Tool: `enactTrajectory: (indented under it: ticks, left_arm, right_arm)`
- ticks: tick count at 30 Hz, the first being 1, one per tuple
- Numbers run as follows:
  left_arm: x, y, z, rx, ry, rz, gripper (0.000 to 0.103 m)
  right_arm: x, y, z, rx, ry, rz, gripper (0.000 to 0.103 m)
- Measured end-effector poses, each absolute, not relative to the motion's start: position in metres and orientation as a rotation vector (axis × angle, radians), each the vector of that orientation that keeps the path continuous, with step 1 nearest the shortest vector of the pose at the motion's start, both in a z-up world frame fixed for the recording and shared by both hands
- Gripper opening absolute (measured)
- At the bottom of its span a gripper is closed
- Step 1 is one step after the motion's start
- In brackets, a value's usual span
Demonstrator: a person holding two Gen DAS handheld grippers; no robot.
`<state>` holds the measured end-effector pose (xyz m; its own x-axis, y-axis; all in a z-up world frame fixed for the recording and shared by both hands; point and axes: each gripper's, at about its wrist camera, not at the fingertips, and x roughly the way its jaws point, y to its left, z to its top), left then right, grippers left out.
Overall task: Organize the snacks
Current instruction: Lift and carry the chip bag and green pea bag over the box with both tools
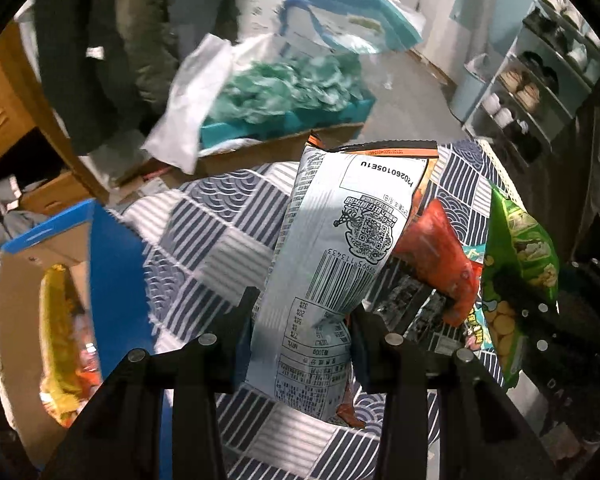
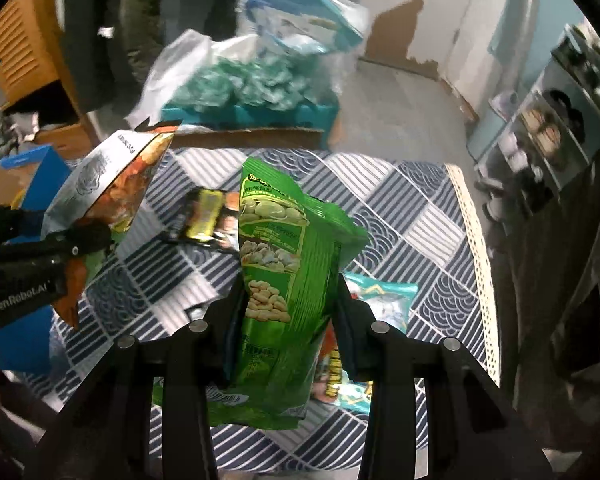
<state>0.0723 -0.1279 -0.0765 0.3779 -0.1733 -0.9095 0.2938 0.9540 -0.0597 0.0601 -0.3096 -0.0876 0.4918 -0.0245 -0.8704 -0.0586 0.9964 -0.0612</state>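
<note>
The left gripper (image 1: 302,312) has its jaws pinching a silver snack bag (image 1: 340,248), held above the patterned table (image 1: 204,232). The right gripper (image 2: 290,300) pinches a green snack bag (image 2: 284,276) above the same table, beside a teal packet (image 2: 384,300) and a black-and-yellow packet (image 2: 206,216) lying on it.

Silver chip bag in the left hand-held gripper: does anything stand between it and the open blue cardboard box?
Nothing visible does. The silver chip bag, clamped in the left hand-held gripper, hangs over the blue-and-white patterned tablecloth; the open blue cardboard box sits to its left with only bare cloth between.
</note>
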Motion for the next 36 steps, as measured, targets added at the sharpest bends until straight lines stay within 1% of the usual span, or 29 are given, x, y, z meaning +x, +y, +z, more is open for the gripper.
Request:
enactTrajectory:
  ticks: [17,27,36]
  left_arm:
    - [0.032,-0.025,-0.034,0.066,1.051,-0.195,0.041]
    - [0.026,0.036,-0.03,0.014,1.032,-0.104,0.041]
    - [0.023,0.098,-0.033,-0.053,1.035,-0.01,0.042]
  right_arm:
    - [0.049,-0.214,-0.055,-0.193,0.993,0.185,0.038]
    - [0.06,-0.144,-0.04,-0.227,0.966,0.3,0.038]
    - [0.074,-0.078,-0.038,-0.247,0.964,0.399,0.038]
